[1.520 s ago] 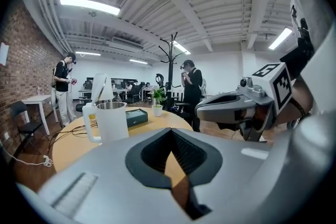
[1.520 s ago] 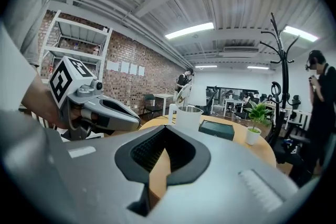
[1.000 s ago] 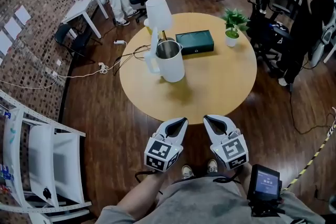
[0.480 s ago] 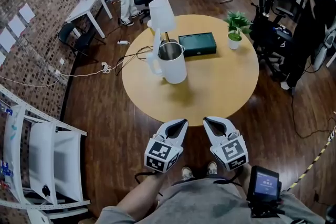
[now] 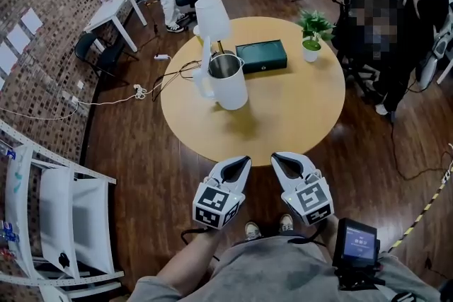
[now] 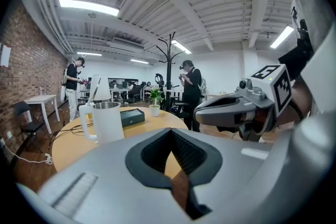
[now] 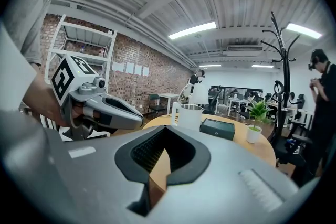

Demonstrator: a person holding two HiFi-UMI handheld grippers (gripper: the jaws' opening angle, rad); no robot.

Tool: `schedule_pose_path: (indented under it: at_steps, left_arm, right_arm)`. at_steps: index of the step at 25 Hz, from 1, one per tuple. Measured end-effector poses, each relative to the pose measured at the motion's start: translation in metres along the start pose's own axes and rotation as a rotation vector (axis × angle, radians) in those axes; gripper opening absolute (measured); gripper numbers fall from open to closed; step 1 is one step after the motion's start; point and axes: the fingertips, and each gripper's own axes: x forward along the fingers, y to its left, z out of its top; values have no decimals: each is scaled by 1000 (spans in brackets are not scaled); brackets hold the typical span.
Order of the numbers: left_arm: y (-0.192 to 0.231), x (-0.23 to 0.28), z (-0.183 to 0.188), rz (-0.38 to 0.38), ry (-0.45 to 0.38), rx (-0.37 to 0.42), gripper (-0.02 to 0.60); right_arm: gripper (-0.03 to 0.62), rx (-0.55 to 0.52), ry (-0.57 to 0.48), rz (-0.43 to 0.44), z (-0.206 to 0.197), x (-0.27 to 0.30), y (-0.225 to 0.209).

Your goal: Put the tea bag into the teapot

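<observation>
Teapot (image 5: 228, 81) upright on round table (image 5: 297, 117), mouth up, handle twd person's left, just beside lamp (image 5: 212, 18), near green box (image 5: 262, 56); print on box too small to read. Well apart from left gripper (image 5: 243, 163) & right gripper (image 5: 279, 158), both held off table's near edge, jaws clenched together on nothing.

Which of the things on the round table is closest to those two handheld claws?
The white teapot, open-topped with a handle; the lamp, dark box and potted plant all stand farther back.
</observation>
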Motion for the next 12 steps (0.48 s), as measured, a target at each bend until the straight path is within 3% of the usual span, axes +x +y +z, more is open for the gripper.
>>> schedule_pose_path:
  at_steps: [12]
  left_arm:
    - [-2,0,0,-4,-3,-5,0]
  right_arm:
    - [8,-4,-4,-13,1,-3,-1]
